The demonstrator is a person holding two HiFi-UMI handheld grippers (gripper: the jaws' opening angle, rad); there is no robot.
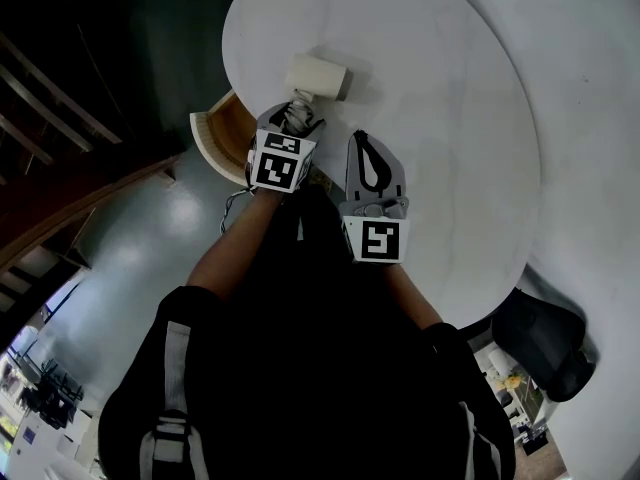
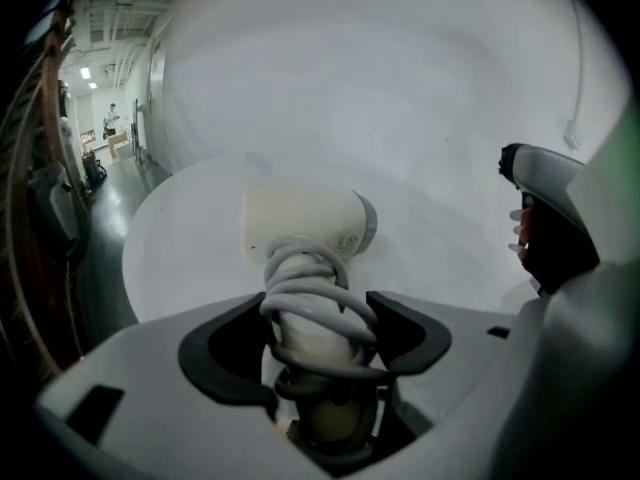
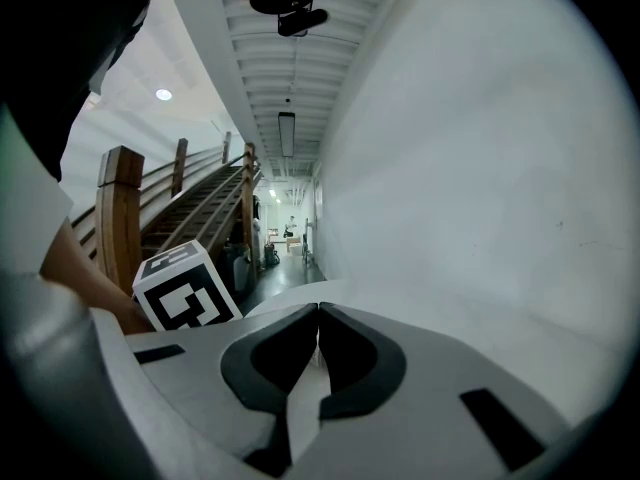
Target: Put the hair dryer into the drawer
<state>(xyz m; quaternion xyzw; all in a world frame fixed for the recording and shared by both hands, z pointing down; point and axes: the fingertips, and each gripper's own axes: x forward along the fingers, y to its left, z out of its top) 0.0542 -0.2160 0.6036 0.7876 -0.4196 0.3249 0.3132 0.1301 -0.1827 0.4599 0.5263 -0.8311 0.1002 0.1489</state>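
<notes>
The hair dryer is seen lying on the round white surface, close to its left edge, with the cream body set crosswise and the handle pointed back toward the person. The left tool is angled down over that handle from the near side. In the left gripper view the handle, wound round with a grey cord, is seen between the dark pads, which are closed against the coils on both sides, so the hair dryer is gripped by its handle while its body rests on the surface beyond the tips. The drawer is seen pulled out at the left edge of the surface, just beside the left tool, with its wooden inside showing. The right tool is held just to the right of the left one, over the near part of the surface; its jaws are brought together at the tips with nothing between them. A small round label is carried on the end of the hair dryer's body, but its print is too small to be read. Black-and-white square patterns are borne by each marker cube; no letters or brand name can be read.
</notes>
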